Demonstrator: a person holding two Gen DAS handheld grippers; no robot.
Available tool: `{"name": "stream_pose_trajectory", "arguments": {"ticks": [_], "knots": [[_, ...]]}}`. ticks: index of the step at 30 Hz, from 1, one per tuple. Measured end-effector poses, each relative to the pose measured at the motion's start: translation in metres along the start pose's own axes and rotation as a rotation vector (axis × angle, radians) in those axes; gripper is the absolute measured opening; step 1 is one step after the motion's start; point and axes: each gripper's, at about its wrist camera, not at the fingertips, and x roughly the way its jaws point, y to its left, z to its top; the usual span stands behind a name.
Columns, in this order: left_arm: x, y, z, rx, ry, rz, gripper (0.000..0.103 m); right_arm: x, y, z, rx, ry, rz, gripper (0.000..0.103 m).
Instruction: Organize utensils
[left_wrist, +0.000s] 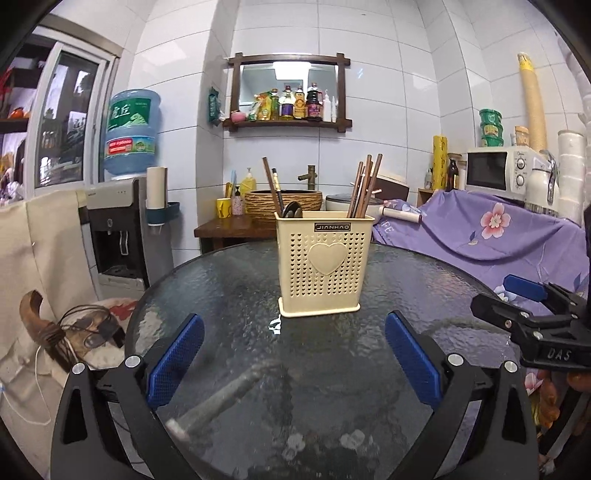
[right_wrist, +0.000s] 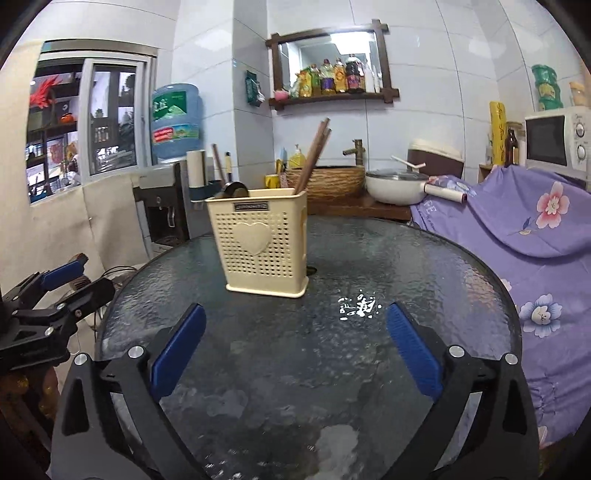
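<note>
A cream perforated utensil holder (left_wrist: 325, 266) (right_wrist: 264, 243) with a heart on its front stands upright on the round dark glass table (left_wrist: 221, 280) (right_wrist: 406, 266). Brown chopsticks (left_wrist: 364, 188) (right_wrist: 314, 158) lean in its right side. Dark spoons (left_wrist: 291, 210) (right_wrist: 232, 190) and two sticks sit in its left side. My left gripper (left_wrist: 293, 350) hovers open over the table in front of the holder, with nothing between its blue pads. My right gripper (right_wrist: 295, 347) is also open and empty, to the right of the left one. Each shows in the other's view: right gripper (left_wrist: 513, 301), left gripper (right_wrist: 75, 286).
A water dispenser (left_wrist: 118, 229) stands left of the table behind a cloth-covered chair. A purple floral cloth (left_wrist: 498, 236) covers furniture on the right, with a microwave (left_wrist: 498, 171) on it. Behind the table sit a woven basin (left_wrist: 284, 201) and a white pot (right_wrist: 397, 186).
</note>
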Motion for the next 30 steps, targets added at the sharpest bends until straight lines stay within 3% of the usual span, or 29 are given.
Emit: {"name": "stream_pose_trajectory", "arguments": {"ticks": [6, 14, 30], "knots": [[-0.033, 0.011, -0.003, -0.012, -0.027, 0.034, 0.096, -0.042, 0.021, -0.004, -0.074, -0.066, 0.026, 0.097], [-0.069, 0.003, 0.007, -0.013, -0.114, 0.013, 0.096, -0.084, 0.040, -0.002, -0.109, -0.118, 0.046, 0.097], [-0.080, -0.008, 0.006, -0.019, -0.143, -0.011, 0.096, -0.089, 0.036, -0.001, -0.089, -0.101, 0.051, 0.097]]}}
